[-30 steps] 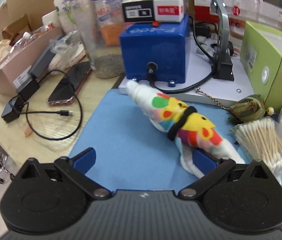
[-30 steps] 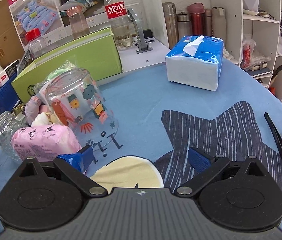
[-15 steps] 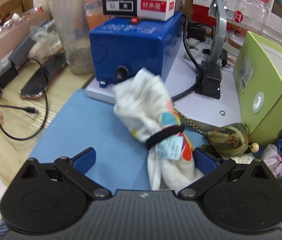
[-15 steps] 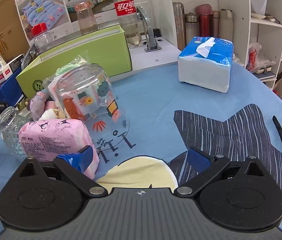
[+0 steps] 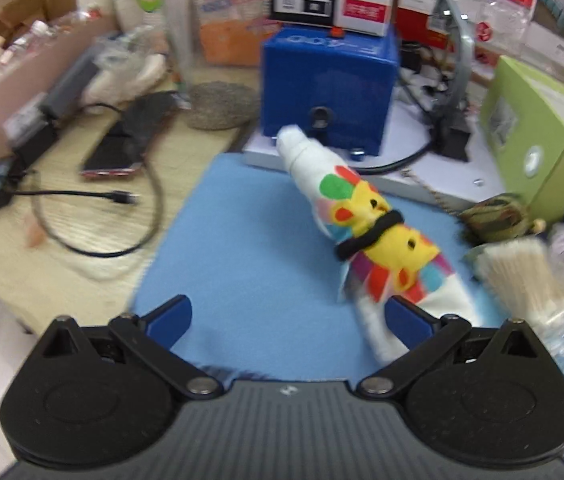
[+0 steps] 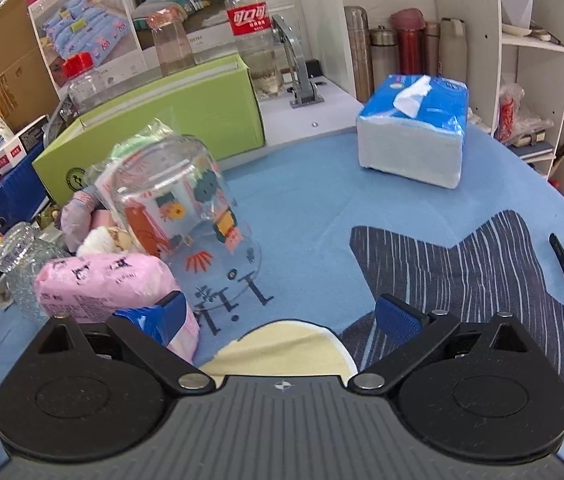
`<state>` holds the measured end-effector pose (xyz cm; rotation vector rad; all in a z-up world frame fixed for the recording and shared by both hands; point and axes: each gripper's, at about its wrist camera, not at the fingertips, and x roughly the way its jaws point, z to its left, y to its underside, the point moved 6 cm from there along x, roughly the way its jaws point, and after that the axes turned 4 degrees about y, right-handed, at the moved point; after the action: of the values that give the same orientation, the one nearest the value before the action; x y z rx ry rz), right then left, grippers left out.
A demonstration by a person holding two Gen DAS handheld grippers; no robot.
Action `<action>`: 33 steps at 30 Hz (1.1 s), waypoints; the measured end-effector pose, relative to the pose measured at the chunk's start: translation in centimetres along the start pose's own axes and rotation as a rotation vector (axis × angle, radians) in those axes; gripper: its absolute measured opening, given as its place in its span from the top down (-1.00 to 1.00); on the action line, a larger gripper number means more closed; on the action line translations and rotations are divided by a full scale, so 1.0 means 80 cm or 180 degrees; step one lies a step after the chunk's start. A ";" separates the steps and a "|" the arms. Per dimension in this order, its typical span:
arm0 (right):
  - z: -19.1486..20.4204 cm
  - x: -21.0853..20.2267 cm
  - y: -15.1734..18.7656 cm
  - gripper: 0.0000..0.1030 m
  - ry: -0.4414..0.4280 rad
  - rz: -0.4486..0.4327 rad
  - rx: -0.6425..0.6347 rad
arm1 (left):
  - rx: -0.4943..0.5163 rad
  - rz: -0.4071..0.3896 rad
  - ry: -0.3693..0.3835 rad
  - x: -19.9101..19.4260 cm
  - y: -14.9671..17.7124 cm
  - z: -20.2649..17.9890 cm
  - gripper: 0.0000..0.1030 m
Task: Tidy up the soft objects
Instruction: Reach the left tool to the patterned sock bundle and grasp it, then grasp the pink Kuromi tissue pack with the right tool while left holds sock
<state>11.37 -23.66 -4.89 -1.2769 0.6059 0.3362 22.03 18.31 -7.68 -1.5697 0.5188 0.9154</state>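
With the rolled cartoon-print towel (image 5: 366, 232), bound by a black hair tie (image 5: 368, 234), lying on the blue mat (image 5: 250, 264) against the wide-open left hand-held gripper (image 5: 288, 316)'s right pad, centre the jaws over it before closing, while the right hand-held gripper (image 6: 282, 316) hangs open and empty.

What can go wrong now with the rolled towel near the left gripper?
The left gripper is open; only its right finger touches the rolled towel, so a grasp may catch just the loose end. The cotton swabs lie close beside and might get knocked. The hair tie might slip off.
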 end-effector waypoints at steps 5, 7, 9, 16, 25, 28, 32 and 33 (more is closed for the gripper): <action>0.001 0.013 -0.016 -0.72 0.0182 -0.0053 0.0105 | -0.0116 -0.0125 0.0103 -0.029 0.010 0.017 -0.99; 0.006 0.023 -0.015 -0.73 0.0149 0.0011 0.0117 | -0.0179 -0.0186 0.0191 -0.042 0.012 0.017 -0.99; 0.013 0.023 -0.012 -0.72 0.0023 0.0066 0.0124 | -0.0185 -0.0226 0.0192 -0.051 0.013 0.015 -0.99; 0.067 -0.021 0.058 -0.72 -0.0184 0.0380 -0.0699 | -0.0112 -0.0327 0.0153 -0.066 0.017 0.011 -0.99; 0.110 -0.048 0.053 -0.72 -0.0530 0.0225 -0.1002 | -0.0085 -0.0392 0.0132 -0.079 0.017 0.011 -0.99; 0.131 -0.042 0.048 -0.72 -0.0812 0.0234 -0.1094 | -0.0256 -0.0322 0.0219 -0.076 0.004 0.009 -0.99; 0.162 -0.028 0.047 -0.72 -0.1194 0.0320 -0.1412 | -0.0710 -0.0116 0.0346 -0.054 -0.021 0.005 -0.99; 0.167 -0.024 0.047 -0.72 -0.1232 0.0348 -0.1488 | -0.0797 -0.0056 0.0349 -0.046 -0.026 0.003 -0.99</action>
<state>10.89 -9.63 -4.51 -1.5712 0.2701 0.8304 21.32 18.40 -3.48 -1.8562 0.4802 0.9110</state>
